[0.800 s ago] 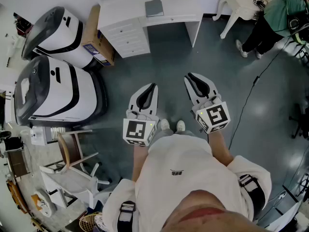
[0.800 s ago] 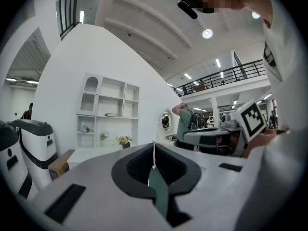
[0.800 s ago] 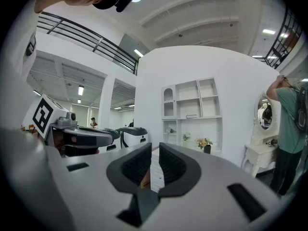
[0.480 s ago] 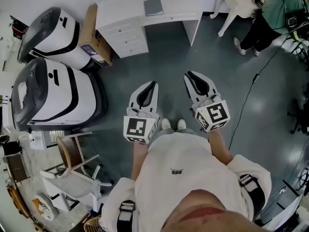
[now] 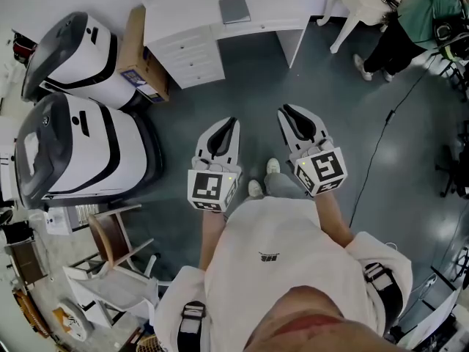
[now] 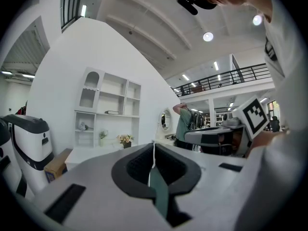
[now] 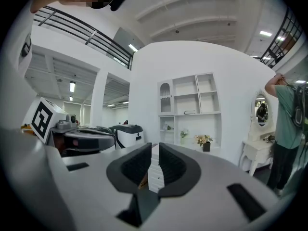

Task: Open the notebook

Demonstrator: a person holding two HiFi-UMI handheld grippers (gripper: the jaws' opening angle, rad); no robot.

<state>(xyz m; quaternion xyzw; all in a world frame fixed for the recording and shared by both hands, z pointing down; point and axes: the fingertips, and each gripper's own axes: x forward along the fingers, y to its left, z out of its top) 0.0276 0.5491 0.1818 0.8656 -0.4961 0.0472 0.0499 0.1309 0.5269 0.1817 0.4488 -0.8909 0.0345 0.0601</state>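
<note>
Mid-air: left gripper point(image 5: 232, 122) jaws together, right gripper point(image 5: 285, 110) ajar

The notebook point(image 5: 234, 9) lies on the desk point(image 5: 282, 9), machines point(image 5: 80, 149) standing left.

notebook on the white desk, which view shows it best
Head view: it sees the closed grey notebook whole from above on the white desk. The left gripper view catches the desk edge-on, the right gripper view only the drawers between its jaws; neither shows the notebook.

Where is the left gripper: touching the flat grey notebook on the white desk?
Apart. Head view: dark floor lies between left gripper and grey notebook on white desk.
</note>
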